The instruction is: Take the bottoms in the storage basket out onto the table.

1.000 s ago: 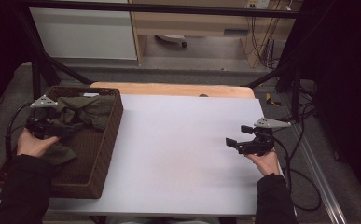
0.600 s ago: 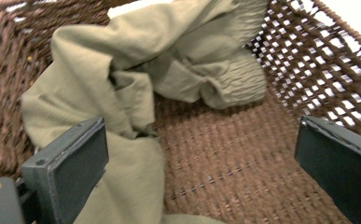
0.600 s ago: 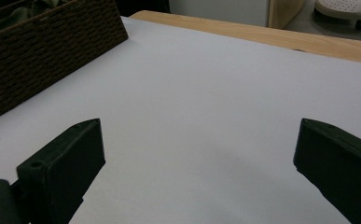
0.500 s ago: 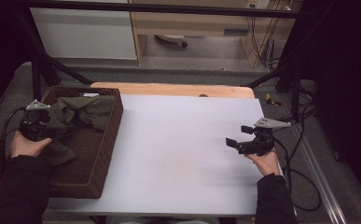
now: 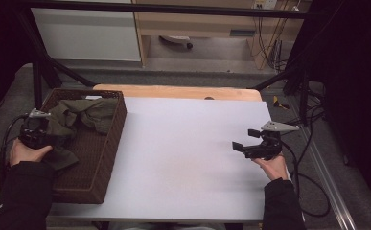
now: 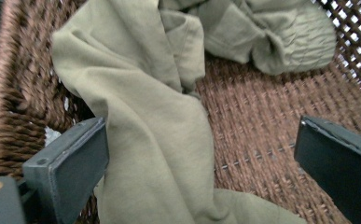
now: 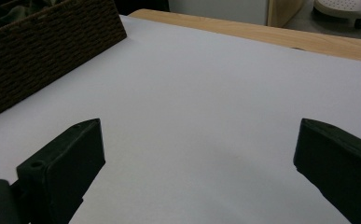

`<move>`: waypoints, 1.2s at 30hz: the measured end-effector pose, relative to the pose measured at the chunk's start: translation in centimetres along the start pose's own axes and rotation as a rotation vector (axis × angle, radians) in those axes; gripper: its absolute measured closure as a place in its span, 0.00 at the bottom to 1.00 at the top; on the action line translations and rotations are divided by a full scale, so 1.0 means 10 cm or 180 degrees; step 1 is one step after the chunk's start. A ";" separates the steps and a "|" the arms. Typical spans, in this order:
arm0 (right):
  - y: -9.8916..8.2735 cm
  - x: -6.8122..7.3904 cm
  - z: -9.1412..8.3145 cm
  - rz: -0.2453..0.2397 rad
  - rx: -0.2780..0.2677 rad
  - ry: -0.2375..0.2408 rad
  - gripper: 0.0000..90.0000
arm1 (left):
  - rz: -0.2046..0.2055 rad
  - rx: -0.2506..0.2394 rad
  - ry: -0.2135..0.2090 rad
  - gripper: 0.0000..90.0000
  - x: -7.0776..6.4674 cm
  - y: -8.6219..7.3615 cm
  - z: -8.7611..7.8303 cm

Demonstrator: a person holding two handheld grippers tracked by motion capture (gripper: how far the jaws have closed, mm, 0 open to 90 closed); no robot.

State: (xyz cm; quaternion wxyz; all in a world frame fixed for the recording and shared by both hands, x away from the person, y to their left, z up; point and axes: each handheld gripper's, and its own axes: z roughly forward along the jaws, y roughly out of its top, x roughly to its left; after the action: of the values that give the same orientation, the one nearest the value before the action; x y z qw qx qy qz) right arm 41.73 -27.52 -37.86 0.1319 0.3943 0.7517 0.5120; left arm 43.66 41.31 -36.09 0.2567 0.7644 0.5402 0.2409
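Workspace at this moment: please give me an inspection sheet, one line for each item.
Surface: white table top, bare in the middle; a light wooden edge strip at the far side.
Job's things: olive green cloth garment lies crumpled in the dark brown woven wicker basket at the table's left.
Clutter: nothing seen.
Grippers: left gripper open, jaws either side of a cloth fold; right gripper open over bare table.
Cables: black cable trails from the right gripper; more cables on the floor, far right.
Surroundings: dark metal frame, white cabinet behind.
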 end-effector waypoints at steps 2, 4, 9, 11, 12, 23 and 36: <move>0.00 0.00 0.00 0.0001 0.0001 0.0001 0.03 | 0.0022 0.0067 0.0025 0.04 -0.01 -0.01 0.03; 0.00 0.00 0.00 -0.0001 -0.0005 0.0006 0.03 | 0.0020 0.0129 0.0022 0.04 -0.01 -0.01 0.06; 0.00 0.00 0.00 -0.0006 -0.0005 0.0006 0.03 | -0.0016 0.0241 0.0068 0.08 0.00 -0.03 0.10; 0.00 0.00 0.00 -0.0003 -0.0004 0.0003 0.03 | -0.0045 0.0293 0.0066 0.11 0.01 -0.04 0.12; 0.00 0.00 0.00 -0.0005 -0.0006 0.0003 0.03 | -0.0038 0.0320 0.0098 0.13 0.01 -0.04 0.13; 0.00 0.01 0.00 -0.0003 -0.0007 0.0004 0.03 | 0.0105 0.0463 0.0268 0.29 0.00 -0.06 0.21; 0.00 0.00 0.00 -0.0002 -0.0008 0.0013 0.03 | 0.0122 0.0621 0.0390 0.63 0.00 -0.07 0.25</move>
State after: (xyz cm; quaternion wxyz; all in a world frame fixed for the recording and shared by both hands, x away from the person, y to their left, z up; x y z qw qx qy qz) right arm 41.67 -27.50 -37.87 0.1309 0.3928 0.7515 0.5137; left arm 44.76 41.22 -38.41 0.1429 0.7798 0.5610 0.2383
